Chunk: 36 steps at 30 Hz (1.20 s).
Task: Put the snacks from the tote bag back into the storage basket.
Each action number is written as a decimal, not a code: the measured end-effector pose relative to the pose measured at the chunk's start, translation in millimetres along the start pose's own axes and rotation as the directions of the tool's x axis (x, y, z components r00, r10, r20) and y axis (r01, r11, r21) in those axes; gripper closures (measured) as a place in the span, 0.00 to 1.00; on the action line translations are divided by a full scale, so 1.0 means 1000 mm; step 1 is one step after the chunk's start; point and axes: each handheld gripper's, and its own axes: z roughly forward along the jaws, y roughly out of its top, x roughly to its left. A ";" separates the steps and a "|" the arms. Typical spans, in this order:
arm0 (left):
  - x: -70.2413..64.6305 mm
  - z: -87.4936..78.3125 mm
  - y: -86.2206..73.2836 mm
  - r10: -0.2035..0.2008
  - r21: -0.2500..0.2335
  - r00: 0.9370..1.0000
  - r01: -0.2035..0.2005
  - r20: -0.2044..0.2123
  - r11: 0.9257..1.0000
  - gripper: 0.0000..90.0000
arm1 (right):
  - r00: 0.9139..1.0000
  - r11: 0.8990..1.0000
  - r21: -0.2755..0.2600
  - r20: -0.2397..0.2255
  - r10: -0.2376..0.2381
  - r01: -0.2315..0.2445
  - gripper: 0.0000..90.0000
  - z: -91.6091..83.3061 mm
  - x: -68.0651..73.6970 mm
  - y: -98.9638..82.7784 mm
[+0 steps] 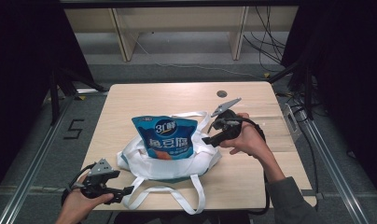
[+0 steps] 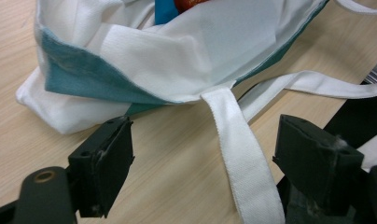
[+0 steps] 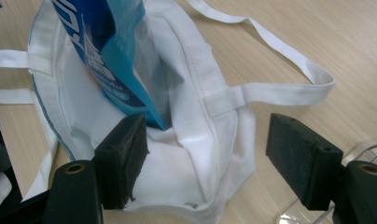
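A white tote bag point(image 1: 196, 161) with a teal lining lies open on the wooden table point(image 1: 177, 95). A blue snack pouch point(image 1: 166, 137) stands in its mouth, also seen as the blue pouch point(image 3: 109, 56) inside the bag point(image 3: 196, 116). My right gripper point(image 1: 207, 140) is open at the bag's right rim; in its own view the gripper point(image 3: 205, 161) straddles that rim without gripping. My left gripper point(image 1: 127, 192) is open at the front left, by the near handle. In its own view the gripper point(image 2: 203, 172) has the white strap point(image 2: 242, 154) lying between its jaws, not pinched.
A small dark round disc point(image 1: 221, 93) lies near the table's far edge. A far handle loop point(image 3: 275, 70) spreads on the bare wood to the right. A clear plastic object point(image 3: 364, 151) shows at the right gripper view's lower corner. Wooden table legs point(image 1: 126, 39) stand beyond.
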 end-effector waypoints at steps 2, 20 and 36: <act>0.001 -0.001 -0.001 0.008 0.008 1.000 -0.008 -0.014 1.000 0.21 | 1.000 1.000 0.013 -0.010 -0.026 0.026 0.33 -0.004 -0.001 0.001; 0.001 0.000 -0.003 -0.005 0.006 1.000 0.006 -0.026 1.000 0.21 | 0.992 0.993 -0.018 -0.027 -0.121 0.121 0.28 -0.031 0.023 0.013; 0.002 0.001 -0.003 0.012 0.013 0.999 -0.011 -0.031 1.000 0.21 | 0.968 0.970 -0.014 -0.054 -0.243 0.243 0.30 -0.034 0.036 0.064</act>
